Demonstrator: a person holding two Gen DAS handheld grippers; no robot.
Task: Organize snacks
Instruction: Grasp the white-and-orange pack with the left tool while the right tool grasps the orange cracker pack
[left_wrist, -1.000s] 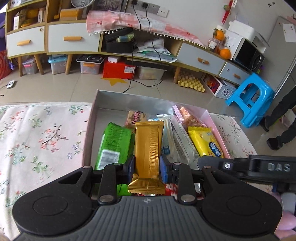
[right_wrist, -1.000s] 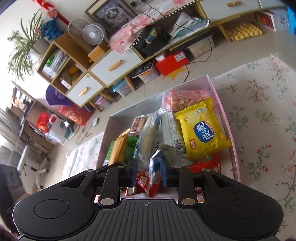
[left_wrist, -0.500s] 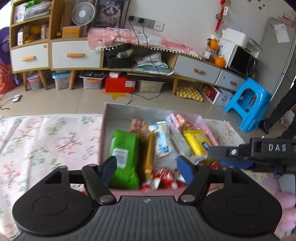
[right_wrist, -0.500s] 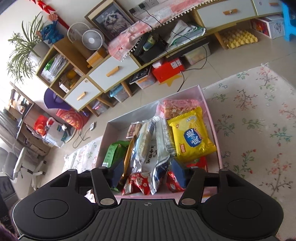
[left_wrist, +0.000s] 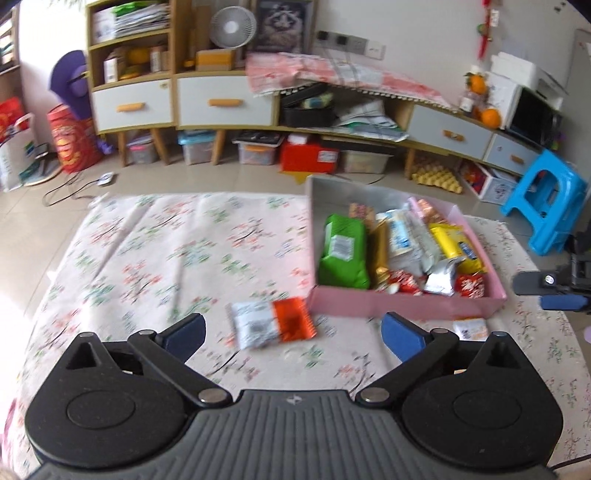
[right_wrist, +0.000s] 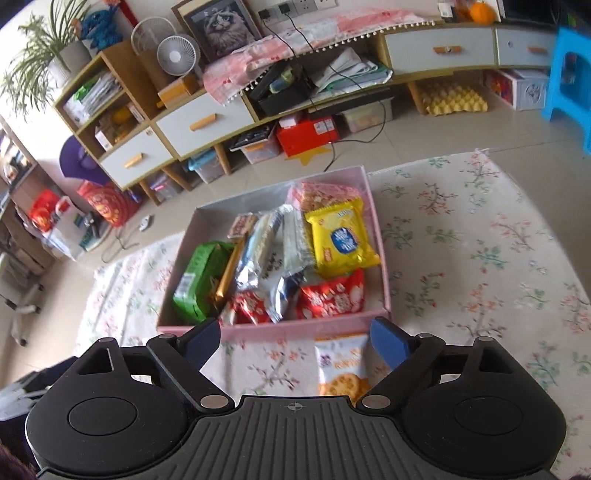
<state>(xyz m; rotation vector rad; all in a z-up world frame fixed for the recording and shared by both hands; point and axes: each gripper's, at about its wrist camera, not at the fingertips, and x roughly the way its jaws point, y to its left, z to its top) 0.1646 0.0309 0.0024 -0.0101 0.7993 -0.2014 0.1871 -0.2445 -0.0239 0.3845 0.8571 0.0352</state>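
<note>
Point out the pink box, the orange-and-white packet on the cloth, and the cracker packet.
pink box (left_wrist: 406, 308), left wrist view, near wall.
orange-and-white packet (left_wrist: 271, 323), left wrist view, its middle.
cracker packet (right_wrist: 341, 367), right wrist view, printed front.

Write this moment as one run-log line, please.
left gripper: open, empty | right gripper: open, empty | pink box: snacks inside | red-white packet, cracker packet: outside on cloth
</note>
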